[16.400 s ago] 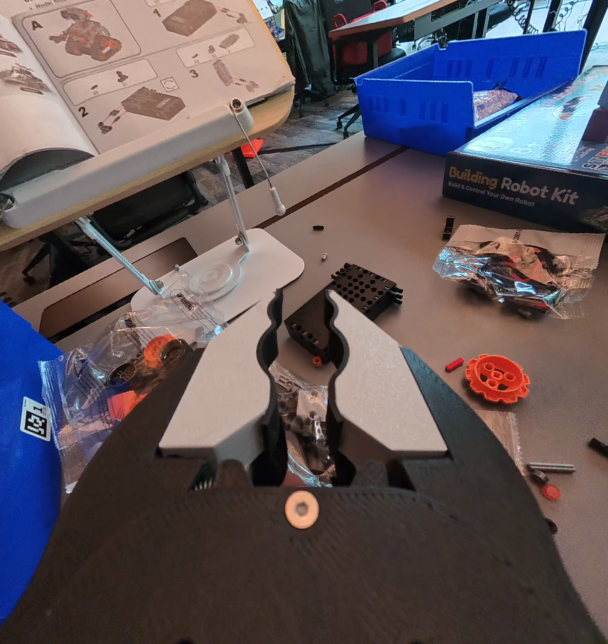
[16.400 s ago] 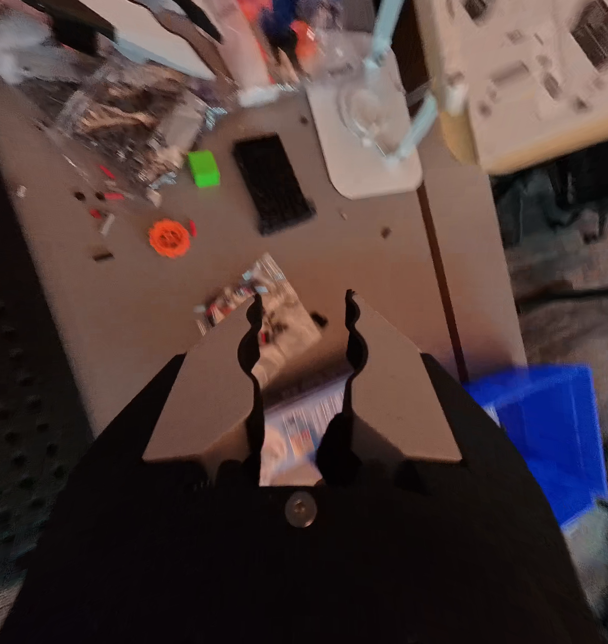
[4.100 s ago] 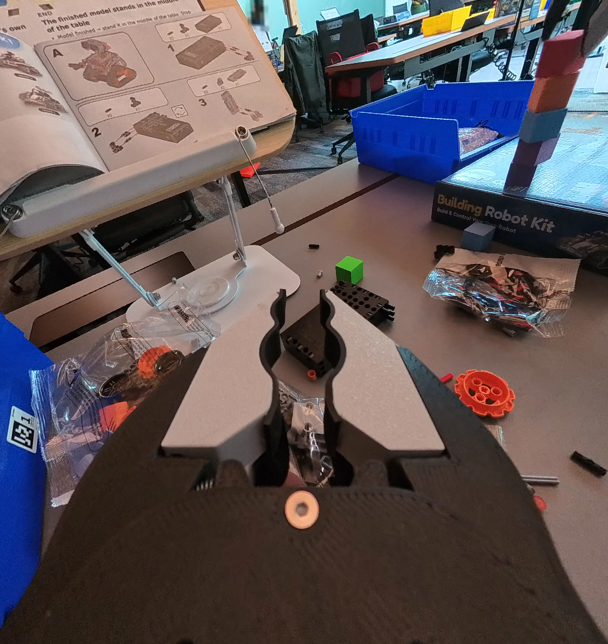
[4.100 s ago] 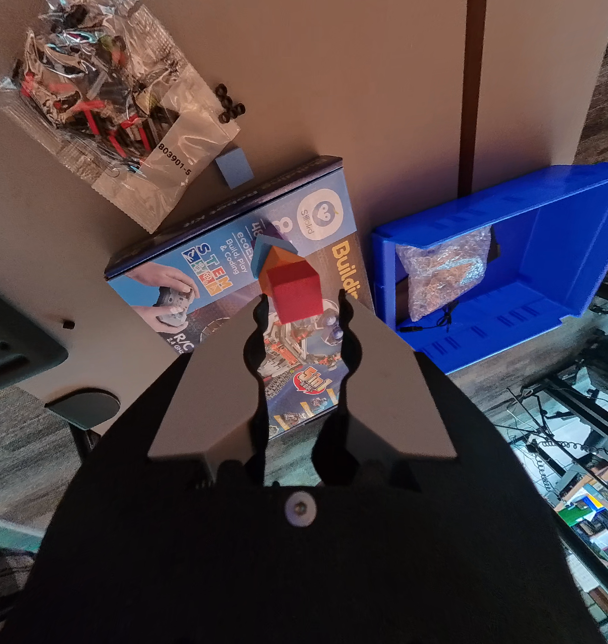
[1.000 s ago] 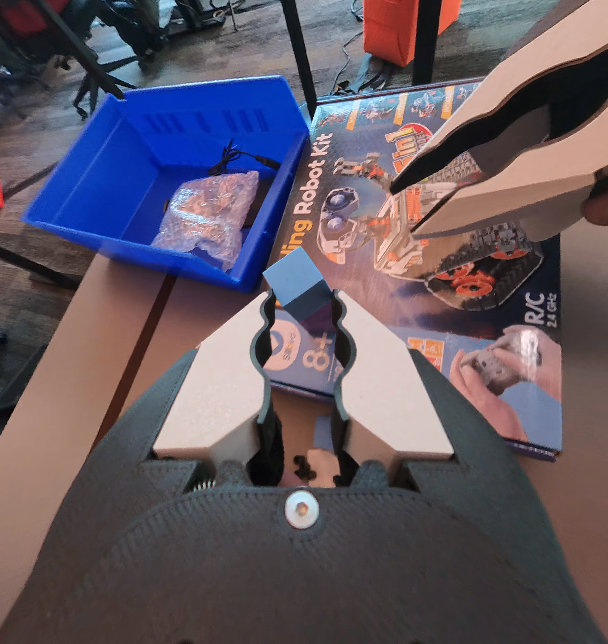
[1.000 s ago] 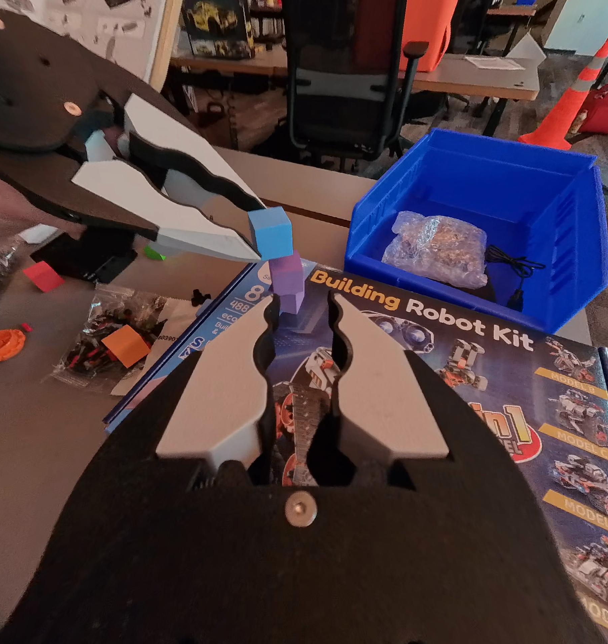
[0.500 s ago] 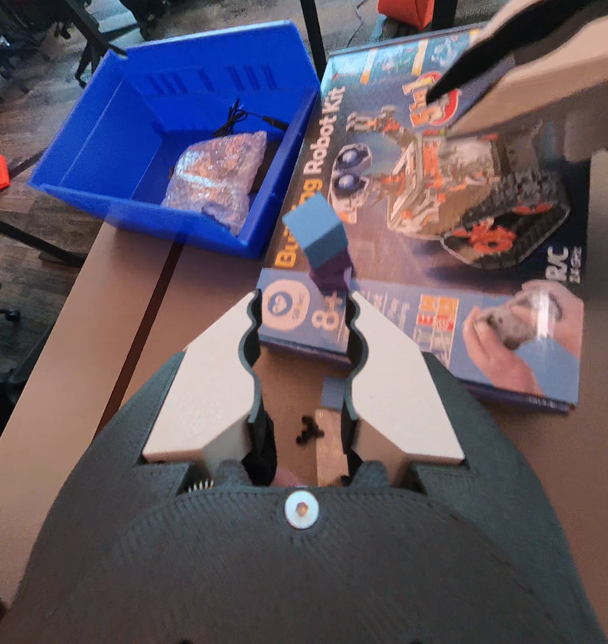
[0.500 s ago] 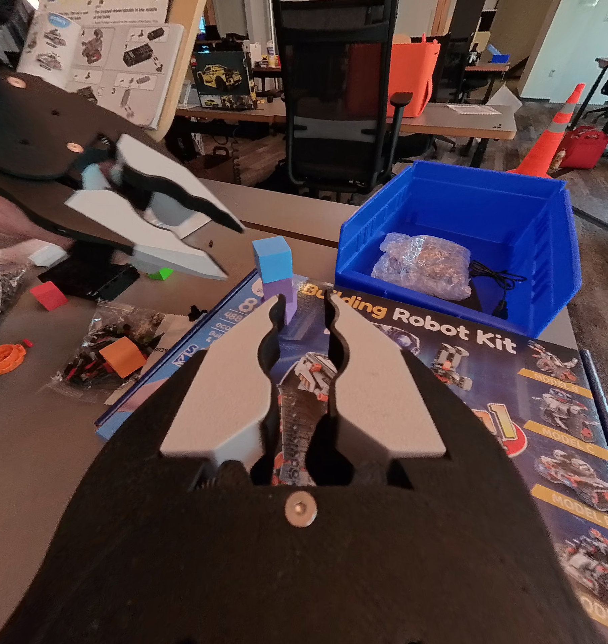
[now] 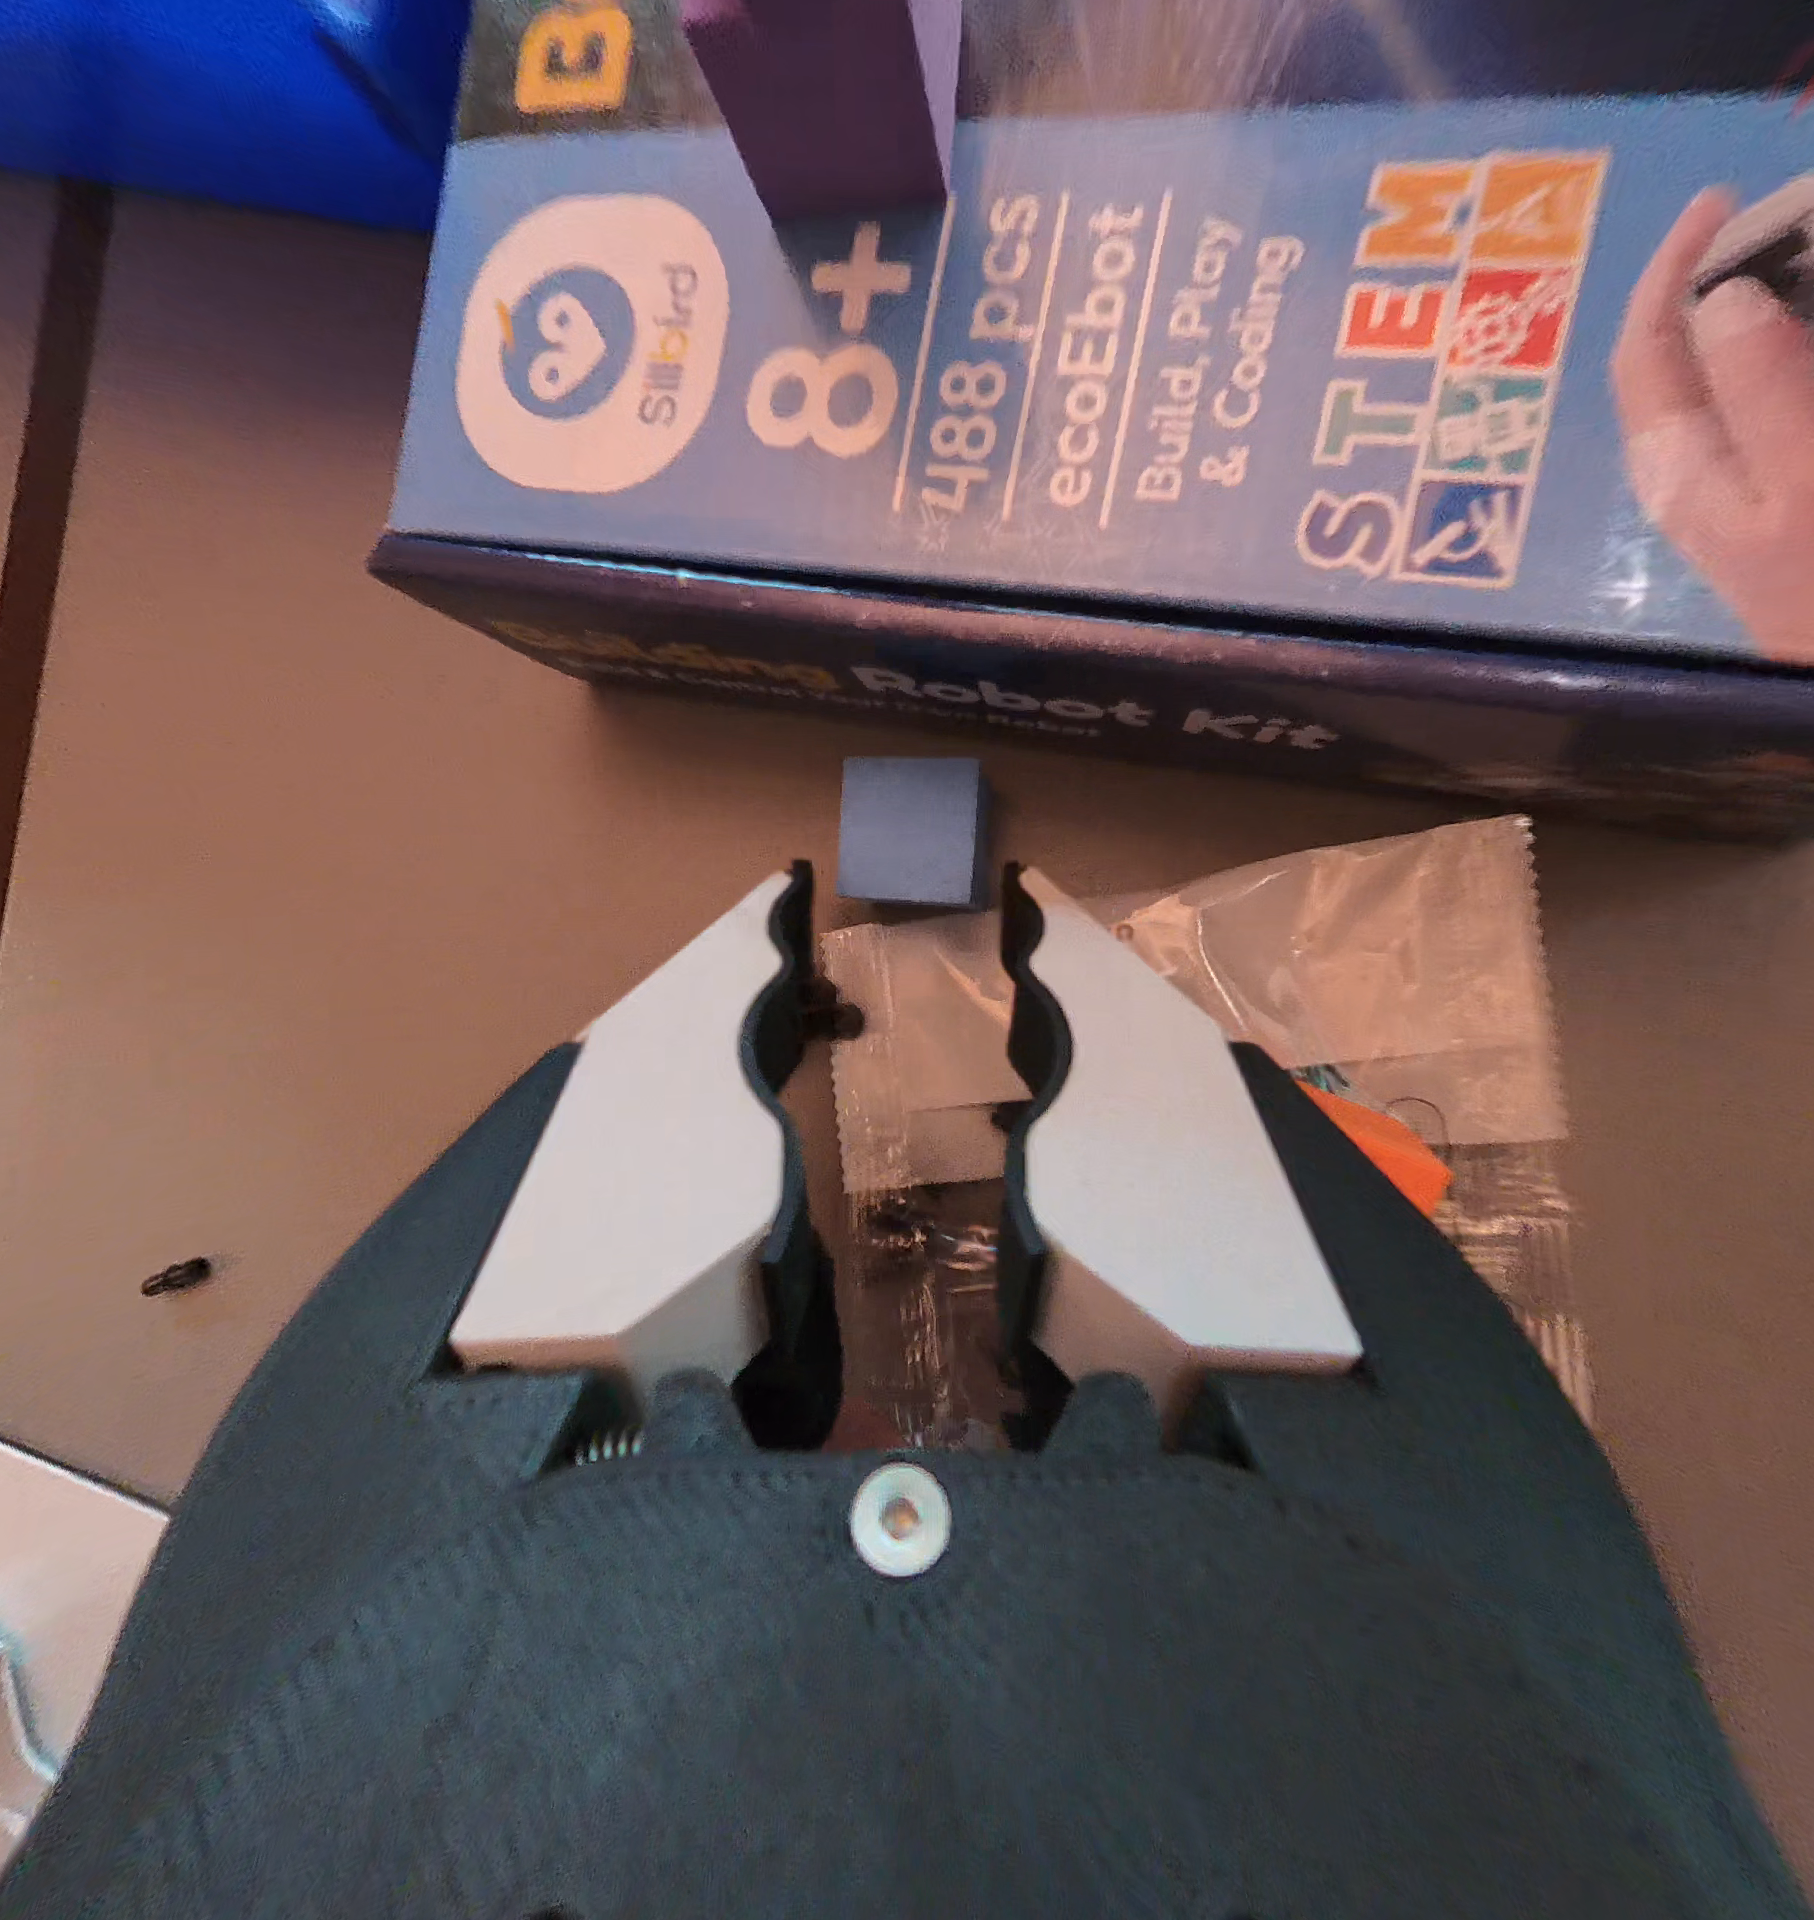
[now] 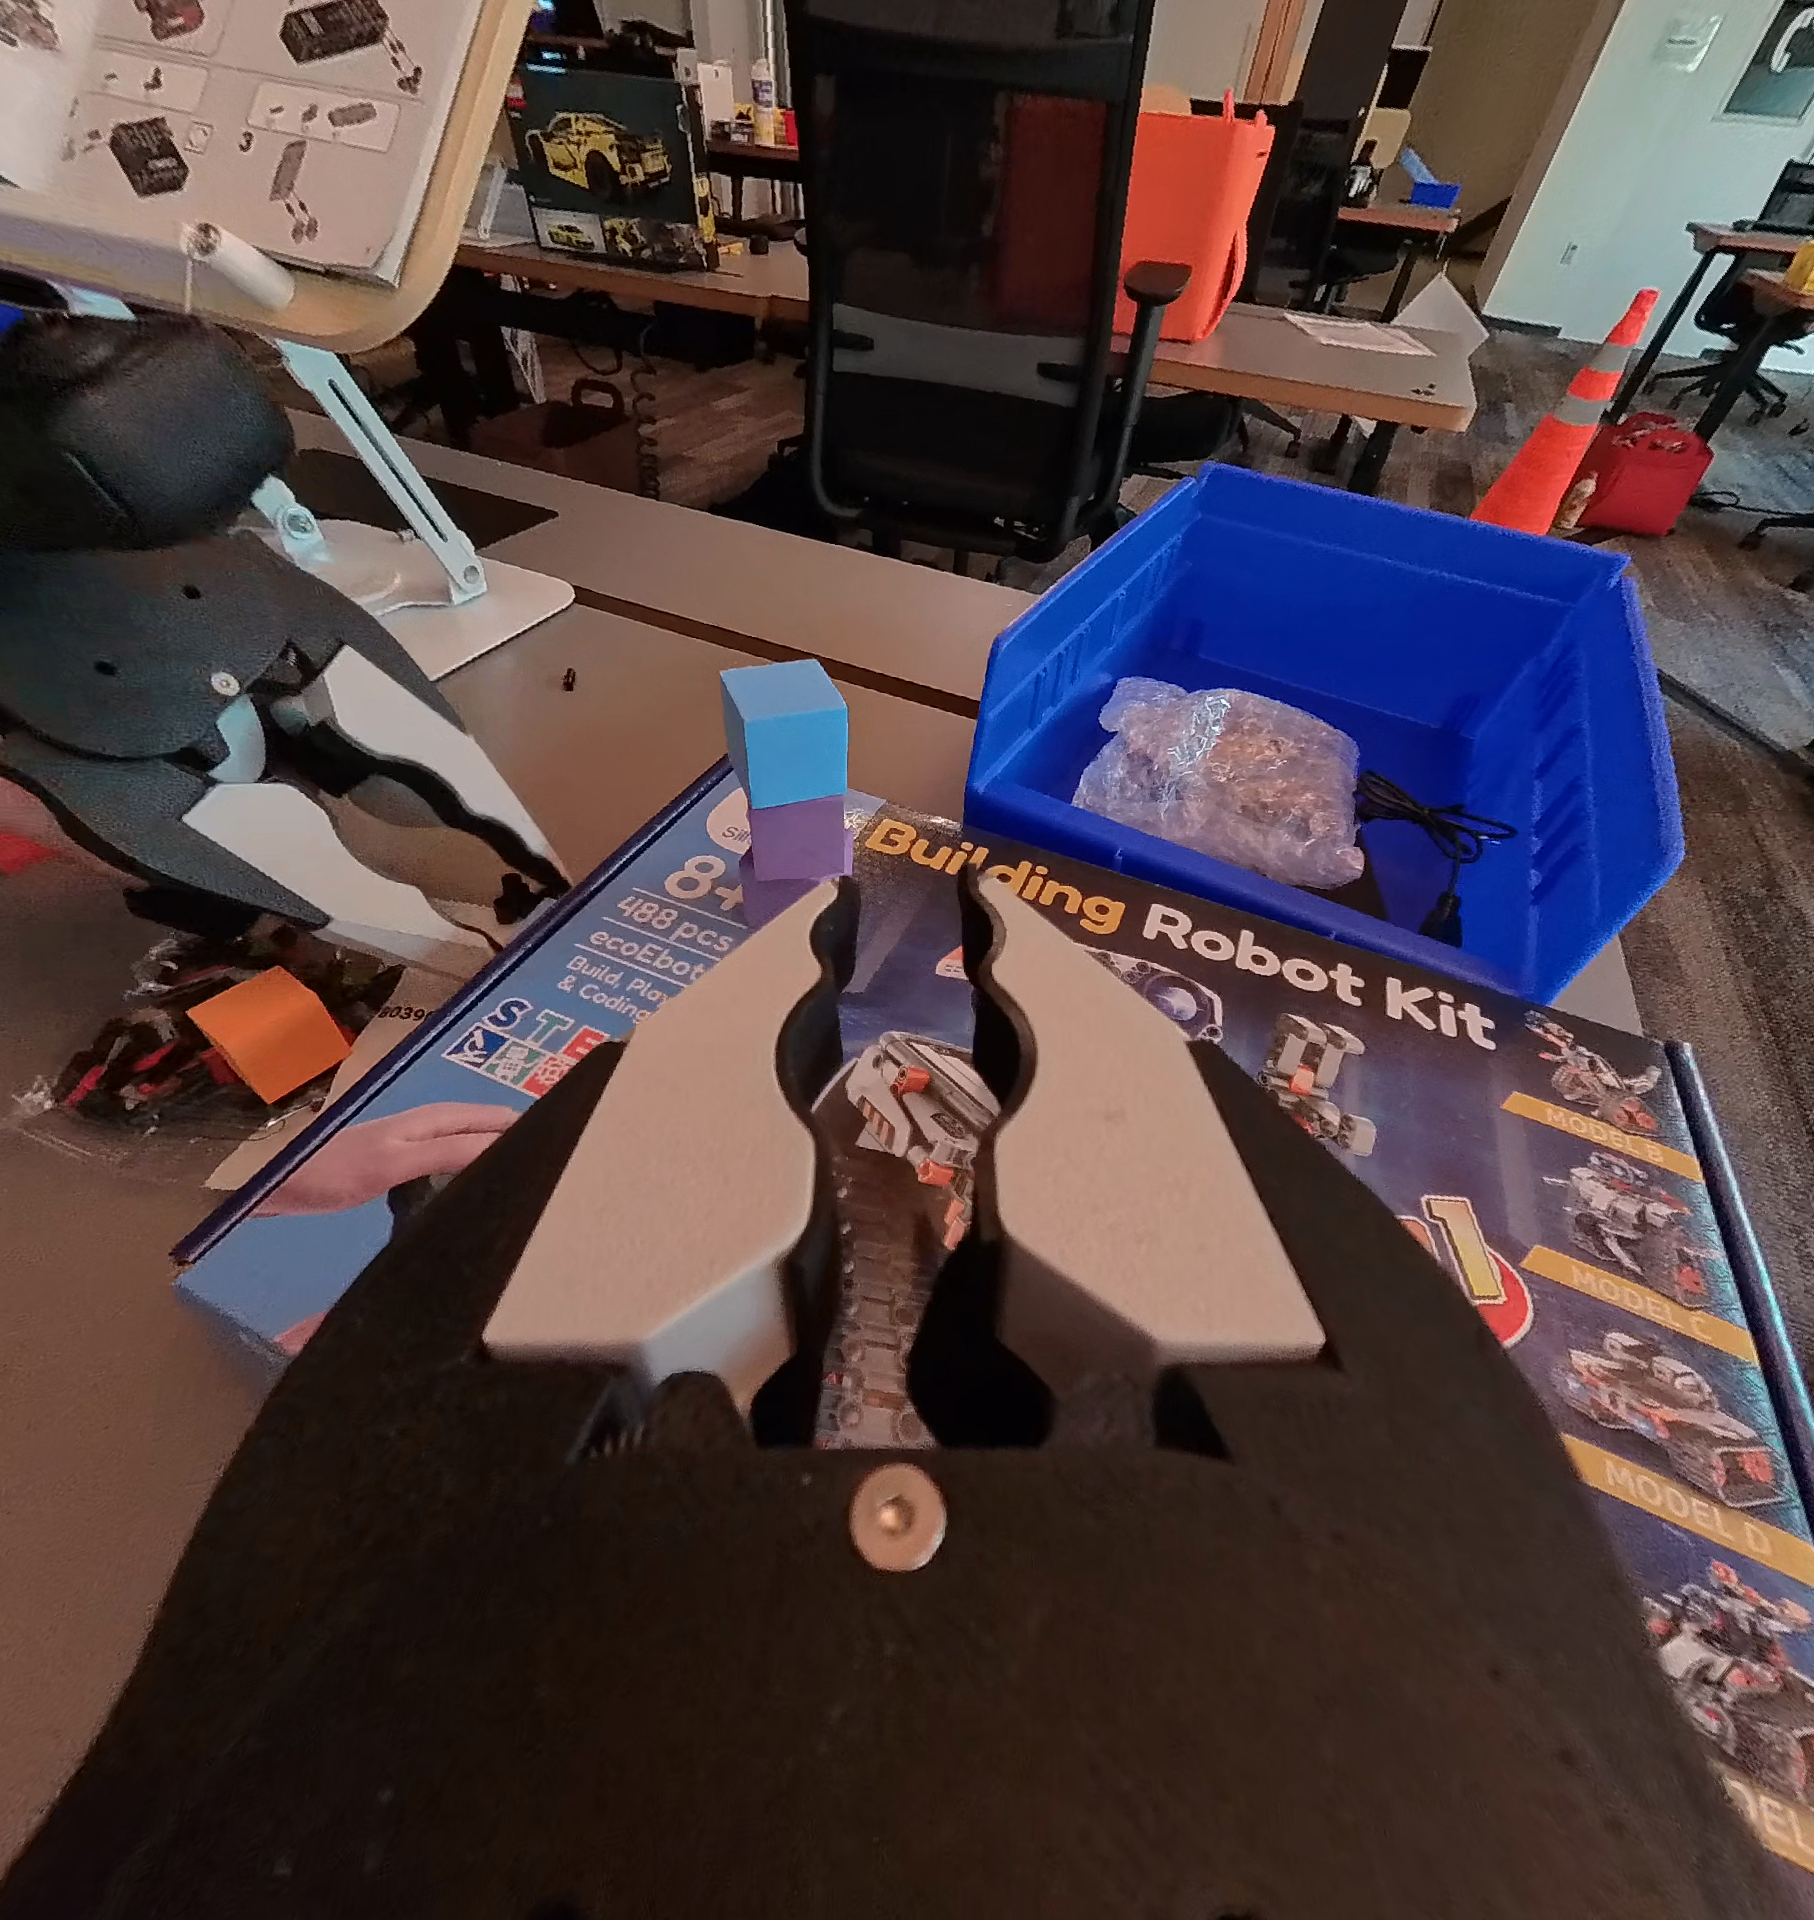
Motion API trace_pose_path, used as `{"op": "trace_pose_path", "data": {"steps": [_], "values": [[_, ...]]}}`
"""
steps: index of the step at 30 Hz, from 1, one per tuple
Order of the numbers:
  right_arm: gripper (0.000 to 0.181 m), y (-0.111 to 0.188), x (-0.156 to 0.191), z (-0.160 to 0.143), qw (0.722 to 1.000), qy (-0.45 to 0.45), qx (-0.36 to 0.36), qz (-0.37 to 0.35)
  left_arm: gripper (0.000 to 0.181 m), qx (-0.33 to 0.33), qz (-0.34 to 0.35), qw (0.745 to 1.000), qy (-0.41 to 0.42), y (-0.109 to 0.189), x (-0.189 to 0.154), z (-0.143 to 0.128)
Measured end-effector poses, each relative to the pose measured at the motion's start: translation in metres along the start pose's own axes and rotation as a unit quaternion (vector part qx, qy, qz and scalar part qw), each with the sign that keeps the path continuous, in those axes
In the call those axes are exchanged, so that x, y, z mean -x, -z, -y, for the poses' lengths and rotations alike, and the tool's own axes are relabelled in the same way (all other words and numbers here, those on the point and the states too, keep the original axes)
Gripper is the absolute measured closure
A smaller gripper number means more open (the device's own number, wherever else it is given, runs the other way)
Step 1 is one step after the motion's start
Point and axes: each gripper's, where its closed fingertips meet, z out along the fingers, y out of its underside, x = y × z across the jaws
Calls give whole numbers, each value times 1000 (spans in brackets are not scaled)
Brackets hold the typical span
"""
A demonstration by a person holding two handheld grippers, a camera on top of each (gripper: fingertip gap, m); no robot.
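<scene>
The left hand-held gripper (image 9: 905, 883) points down at the tabletop (image 9: 259, 883), its jaws parted and holding nothing. Just off its tips at 12 o'clock lies a small grey-blue cube (image 9: 913, 831), close beside the near side wall of the kit box (image 9: 1142, 353) but not touching the fingers. Under the gripper from 3 to 6 o'clock lies a clear parts bag (image 9: 1381, 997) with an orange block (image 9: 1402, 1169) on it. At 9 o'clock a tiny black peg (image 9: 174, 1276) lies alone on the tabletop. At the top edge of the left wrist view a purple cube (image 9: 830, 94) stands on the box lid.

The right hand-held gripper (image 10: 901, 891) hovers over the box lid, its jaws a narrow gap apart and empty. At 11 o'clock from its tips a light blue cube (image 10: 783, 732) sits stacked on the purple cube, near the lid's corner. At 1 o'clock a blue bin (image 10: 1568, 748) holds a bubble-wrapped bundle (image 10: 1220, 779) and a black cable (image 10: 1422, 842). At 9 o'clock the left gripper shows, tips low by the box edge. At 10 o'clock a booklet stand (image 10: 404, 520) carries an open instruction booklet (image 10: 217, 114)
</scene>
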Motion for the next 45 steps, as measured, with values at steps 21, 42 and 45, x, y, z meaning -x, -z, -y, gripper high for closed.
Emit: {"op": "trace_pose_path", "data": {"steps": [21, 42, 45], "values": [[166, 9, -6, 7, 1000, 4, -20, -14, 155, -112, 5, 994, -13, 67, 33, 142], [166, 12, -4, 10, 1000, 2, -26, -9, 155, -78, 1, 997, -3, 60, 25, 147], [166, 13, -5, 10, 1000, -1, -28, -9, 154, -82, -2, 997, 1, 56, 23, 149]]}}
